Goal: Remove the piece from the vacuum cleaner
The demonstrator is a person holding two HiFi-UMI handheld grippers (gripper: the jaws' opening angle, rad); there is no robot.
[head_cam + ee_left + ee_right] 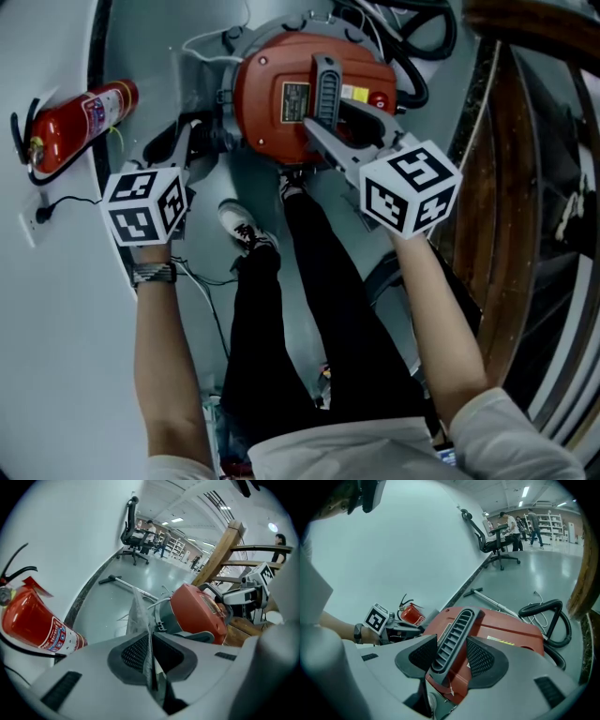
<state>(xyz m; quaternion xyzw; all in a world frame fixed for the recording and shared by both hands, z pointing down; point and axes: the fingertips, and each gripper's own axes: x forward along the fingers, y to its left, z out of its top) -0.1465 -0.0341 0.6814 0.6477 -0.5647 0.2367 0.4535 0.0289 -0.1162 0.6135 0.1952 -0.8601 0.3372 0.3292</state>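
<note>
L gripper [151, 641]: jaws nearly together, pinched on a thin grey piece [139, 613]. The piece stands edge-on betw. the pads and rises past the tips toward the vac.
R gripper [451, 651]: closed on the black ribbed handle [457, 630], one pad on each side of the bar.
Vac cleaner [281, 94]: red round body on the floor [66, 375], just ahead of the person's shoe [246, 225]. Handle runs across its top. Inside of body: cannot tell.
Task piece, location: at vac's left flank, in L gripper; whether still attached to the body, cannot tell.
L arm [164, 366]: bare forearm w/ wristband, gripper angled steeply down at vac's left side; marker cube [145, 204] faces up.
R arm [441, 319]: forearm stretched fwd, gripper angled down onto vac top; marker cube [410, 185] over vac's near edge.
Hose [548, 609]: black, looped on the floor just beyond the vac's far right.
Fire extinguisher [80, 122]: red, at floor edge by the wall, left of vac, apart from it.
Wand [126, 582]: lying on the floor beyond the vac, near the wall edge.
Office chair [492, 541]: black, far back along the wall.
Wooden frame [220, 550]: right of vac.
</note>
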